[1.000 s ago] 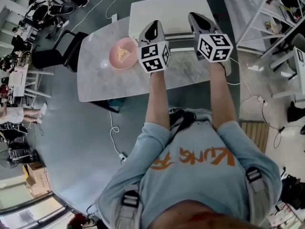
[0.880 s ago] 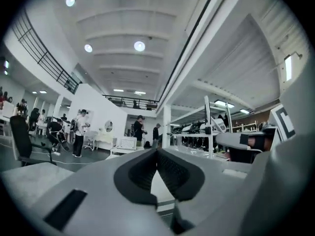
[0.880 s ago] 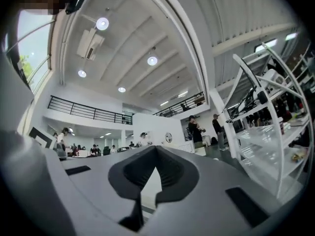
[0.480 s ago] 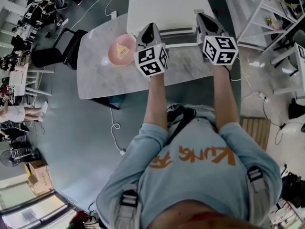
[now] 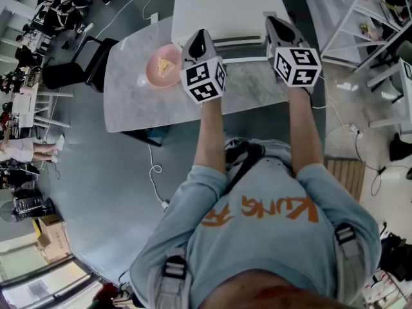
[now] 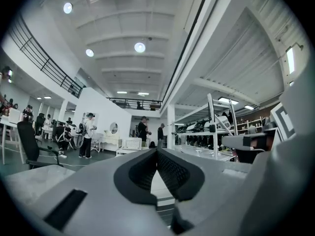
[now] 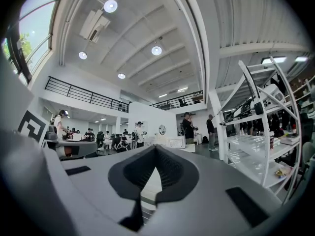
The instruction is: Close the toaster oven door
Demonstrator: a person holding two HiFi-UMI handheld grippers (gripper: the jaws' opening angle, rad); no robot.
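Note:
The white toaster oven stands at the far side of the marble table. Its front with the long handle bar faces me; whether the door stands fully shut I cannot tell. My left gripper is held level at the left end of the handle, jaws shut on nothing. My right gripper is at the handle's right end, also shut and empty. In the left gripper view the pads of the left gripper meet, and in the right gripper view those of the right gripper meet.
A pink plate with a slice of food lies left of the oven, close to the left gripper. A black chair stands off the table's left end. White shelving rises at the right. People stand far off in the hall.
Both grippers have shifted a little toward the oven, the right one sideways to the right. Over the last half second neither has moved. Jaws stay shut.

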